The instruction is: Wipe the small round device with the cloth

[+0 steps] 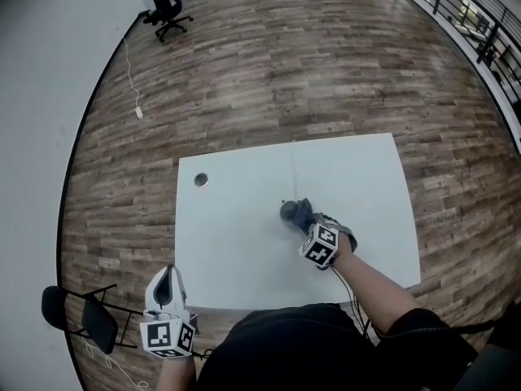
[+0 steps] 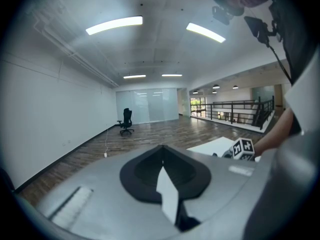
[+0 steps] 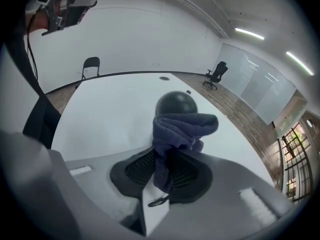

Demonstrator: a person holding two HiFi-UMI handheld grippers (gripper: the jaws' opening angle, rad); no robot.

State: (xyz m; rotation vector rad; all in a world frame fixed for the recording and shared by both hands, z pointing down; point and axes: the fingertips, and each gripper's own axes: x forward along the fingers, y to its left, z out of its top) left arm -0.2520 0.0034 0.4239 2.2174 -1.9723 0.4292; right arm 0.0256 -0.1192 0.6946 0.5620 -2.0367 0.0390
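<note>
Nearest, low off the counter's [image 1: 236, 251] near left corner: left gripper [image 1: 167, 279], fingers closed together, empty. Farther right, over the white counter: right gripper [image 1: 312, 222], fingers clamped on dark blue cloth [image 3: 182, 126], bunched against small round device [image 3: 175, 103] near the counter's middle.
</note>
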